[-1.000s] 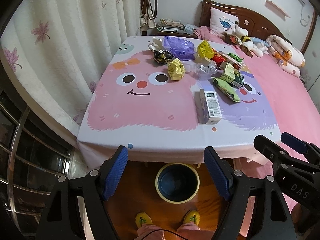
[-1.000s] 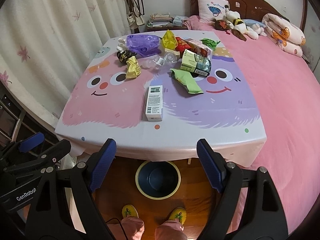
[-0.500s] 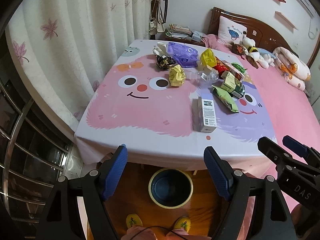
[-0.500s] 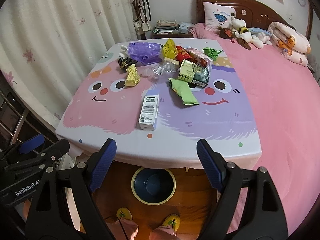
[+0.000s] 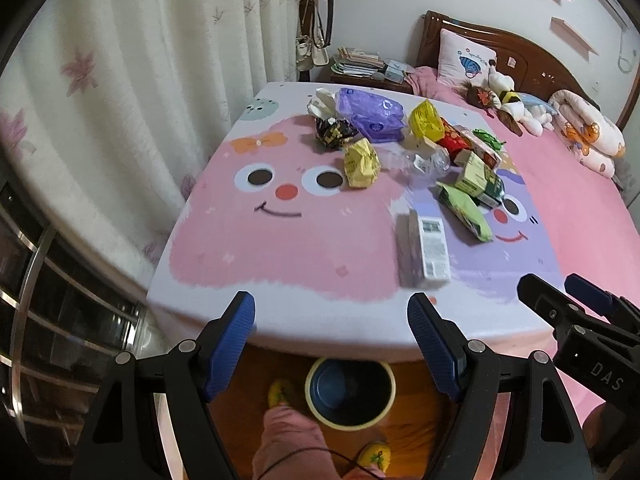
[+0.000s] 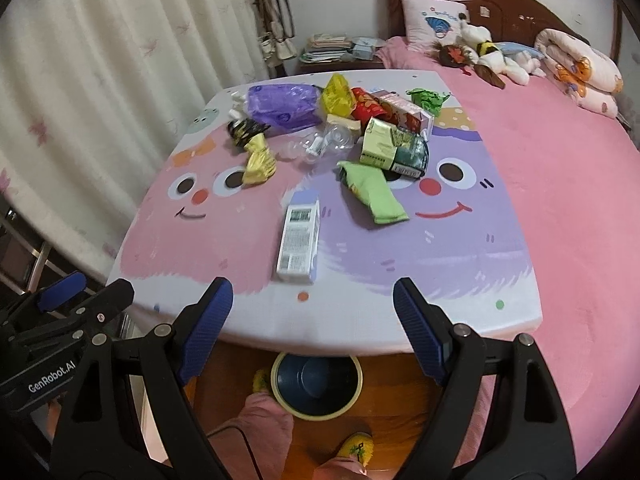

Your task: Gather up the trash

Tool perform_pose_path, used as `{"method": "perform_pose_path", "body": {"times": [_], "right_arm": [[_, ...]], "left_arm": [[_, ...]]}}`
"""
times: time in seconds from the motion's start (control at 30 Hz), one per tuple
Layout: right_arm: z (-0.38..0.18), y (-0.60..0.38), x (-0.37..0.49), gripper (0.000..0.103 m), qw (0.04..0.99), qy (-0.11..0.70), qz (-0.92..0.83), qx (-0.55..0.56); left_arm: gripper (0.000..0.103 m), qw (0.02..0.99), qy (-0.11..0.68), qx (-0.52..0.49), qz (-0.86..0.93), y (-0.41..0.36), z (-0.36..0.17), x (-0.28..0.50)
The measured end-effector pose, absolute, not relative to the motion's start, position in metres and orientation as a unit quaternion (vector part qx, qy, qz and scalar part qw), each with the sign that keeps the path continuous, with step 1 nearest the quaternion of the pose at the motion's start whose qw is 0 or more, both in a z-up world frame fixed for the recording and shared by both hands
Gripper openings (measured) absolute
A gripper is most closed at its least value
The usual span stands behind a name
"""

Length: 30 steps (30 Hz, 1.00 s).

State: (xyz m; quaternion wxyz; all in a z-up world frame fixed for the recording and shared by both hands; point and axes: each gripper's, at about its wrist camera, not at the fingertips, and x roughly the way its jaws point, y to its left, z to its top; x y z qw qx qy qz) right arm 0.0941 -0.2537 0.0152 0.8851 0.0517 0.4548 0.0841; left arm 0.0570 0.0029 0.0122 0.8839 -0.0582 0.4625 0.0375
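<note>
Facing left view only: window rail [image 5: 36, 280]

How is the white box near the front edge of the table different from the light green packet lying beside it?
The white box has flat faces and sharp edges, with small printed text and a barcode on top; the light green packet is soft, rounded and nearly plain. The white box lies nearer the table's front edge, apart from the pile; the light green packet's far end reaches the pile. Both lie flat on the tablecloth, untouched.
</note>
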Motion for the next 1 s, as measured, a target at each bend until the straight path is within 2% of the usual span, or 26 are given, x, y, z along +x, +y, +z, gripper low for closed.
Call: {"method": "perform_pose_path", "body": {"times": [0.2,0.27,0.53,0.8,0.87,1.0], "right_arm": [[0.005,-0.229,0.147,0.080,0.879,0.468,0.045,0.074],[-0.004,-0.220,0.164,0.072,0.871,0.483,0.040,0.079],[-0.069,-0.200,0.216,0.062,0.827,0.554,-0.022,0.095],[-0.113,-0.200,0.230,0.048,0.804,0.582,-0.052,0.115],[-0.119,-0.198,0.232,0.038,0.801,0.584,-0.055,0.118],[-0.121,-0.197,0.232,0.032,0.802,0.578,-0.055,0.142]], "left_arm": [[0.080,0.876,0.481,-0.035,0.009,0.039,0.006,0.134],[0.080,0.871,0.491,-0.028,0.004,0.055,0.001,0.162],[0.080,0.840,0.542,0.001,-0.039,0.098,-0.035,0.243],[0.080,0.811,0.572,0.038,-0.116,0.069,-0.065,0.302],[0.080,0.803,0.580,0.040,-0.131,0.057,-0.070,0.319],[0.080,0.789,0.595,0.028,-0.150,0.038,-0.079,0.347]]}}
